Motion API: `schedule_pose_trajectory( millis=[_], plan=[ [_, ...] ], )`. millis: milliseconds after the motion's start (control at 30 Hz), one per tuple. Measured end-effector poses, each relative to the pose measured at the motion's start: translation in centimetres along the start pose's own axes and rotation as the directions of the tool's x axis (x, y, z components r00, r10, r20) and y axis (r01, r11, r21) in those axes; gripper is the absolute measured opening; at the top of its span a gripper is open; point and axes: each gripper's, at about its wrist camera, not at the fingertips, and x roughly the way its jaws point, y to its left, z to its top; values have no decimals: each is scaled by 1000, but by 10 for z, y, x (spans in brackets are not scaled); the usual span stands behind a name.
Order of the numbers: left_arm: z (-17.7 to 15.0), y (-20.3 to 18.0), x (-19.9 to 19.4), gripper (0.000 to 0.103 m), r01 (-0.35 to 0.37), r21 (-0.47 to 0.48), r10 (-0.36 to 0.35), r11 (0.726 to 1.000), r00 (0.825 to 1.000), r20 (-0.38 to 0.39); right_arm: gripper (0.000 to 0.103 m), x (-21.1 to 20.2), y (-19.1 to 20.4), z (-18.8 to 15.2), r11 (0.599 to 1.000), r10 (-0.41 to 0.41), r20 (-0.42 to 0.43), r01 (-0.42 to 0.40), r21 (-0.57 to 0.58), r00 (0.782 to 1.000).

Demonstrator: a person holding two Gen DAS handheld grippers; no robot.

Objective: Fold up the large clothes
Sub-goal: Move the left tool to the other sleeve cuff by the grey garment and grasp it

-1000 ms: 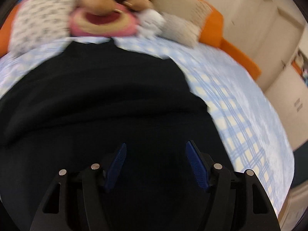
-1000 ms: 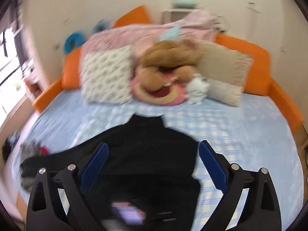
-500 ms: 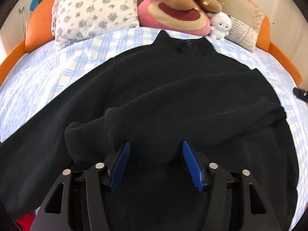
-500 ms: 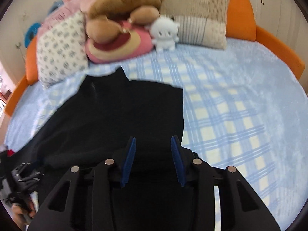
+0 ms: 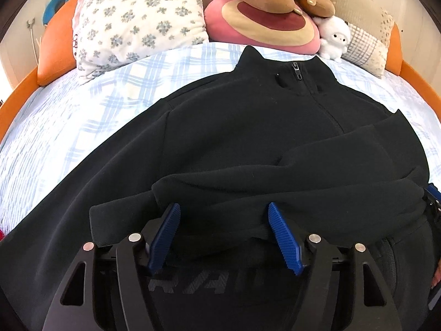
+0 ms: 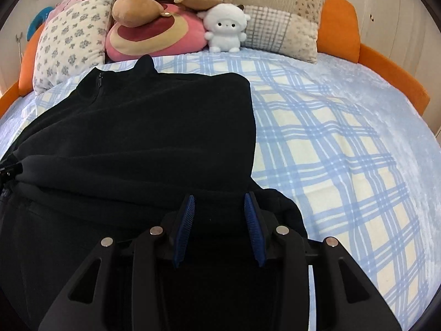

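The black zip-neck fleece (image 5: 248, 127) lies face up on the bed (image 6: 344, 143), its collar toward the pillows and soft toys at the head end. From where I stand the fold looks barely begun. One sleeve is already brought across the chest, lying as a thick band over the body of the garment, and on that side the edge is a clean straight line against the checked blanket. The other sleeve (image 5: 69, 193) is not yet dealt with; it trails out flat toward the near corner of the bed.

The left gripper (image 5: 223, 234) sits low over the cuff end of the folded sleeve. Its jaws have just been opening, and they stand fairly wide with a bunch of fleece between them; whether the pads press on it I cannot tell. The right gripper (image 6: 219, 220) is at the outer lower edge of the fleece. Its jaws have just been closing to a narrow gap with dark cloth between them, but black on black hides whether they really pinch it.

I judge that the second sleeve has to come in, and then the body needs folding up from the hem into a compact stack.
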Motion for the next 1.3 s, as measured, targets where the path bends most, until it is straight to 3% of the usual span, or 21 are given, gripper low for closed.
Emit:
schedule_pose_trajectory(
  millis=[167,267,433,500,600,733,833,900,1067,1200,1300],
  plan=[
    [-1,8,-24,69,76,-56,-76,996,997,1,38,1,2,-1,1000,-10,13,11,-8,1000],
    [-8,24,-66,78,117,-92,-112,989,992,54,39,2,4,-1,1000,-19,17,19,-16,1000],
    [-41,89,-158,85,193,-204,-157,960,971,178,39,3,7,0,999,-27,20,28,-22,999],
    [-56,122,-188,93,205,-263,-151,943,966,212,39,3,9,0,999,-37,22,38,-30,999],
    [-85,172,-231,94,205,-337,-123,919,961,249,39,3,9,0,998,-44,23,45,-36,999],
    [-138,249,-277,96,164,-473,-56,865,971,234,39,3,10,-1,998,-46,23,47,-37,999],
    [-183,308,-300,96,141,-583,-30,800,980,196,39,3,11,0,998,-54,24,55,-43,998],
    [-211,341,-317,96,99,-642,25,760,983,182,39,4,11,0,997,-57,24,58,-45,998],
    [-245,388,-324,96,102,-719,24,687,986,163,39,3,15,0,995,-75,27,77,-58,997],
    [-249,393,-299,96,177,-727,-89,663,983,158,39,2,17,0,994,-85,28,87,-66,996],
    [-250,392,-283,96,190,-739,-118,647,982,148,39,3,17,0,993,-89,29,91,-69,996]
  ],
)
